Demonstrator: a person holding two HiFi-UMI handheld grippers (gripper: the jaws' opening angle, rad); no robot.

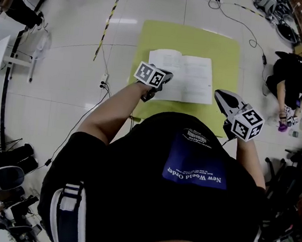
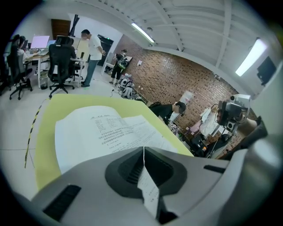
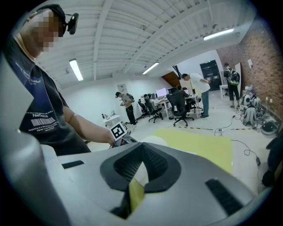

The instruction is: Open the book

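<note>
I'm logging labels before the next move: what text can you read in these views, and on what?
"New World Order": upside down on the blue panel of the person's black T-shirt.
Open white paper book: printed lines, too small to read.
Print on the white page between the fingers of the left gripper: too blurred to read.
Black-and-white marker cubes: patterns only, no words.

The right gripper (image 3: 142, 146) is facing a yellow mat (image 3: 199, 145), jaws touching at their tips.
Beyond it, the left gripper (image 3: 118, 131) is sitting by a curled white page (image 3: 152, 142); people (image 3: 201, 95) are standing behind.
</note>
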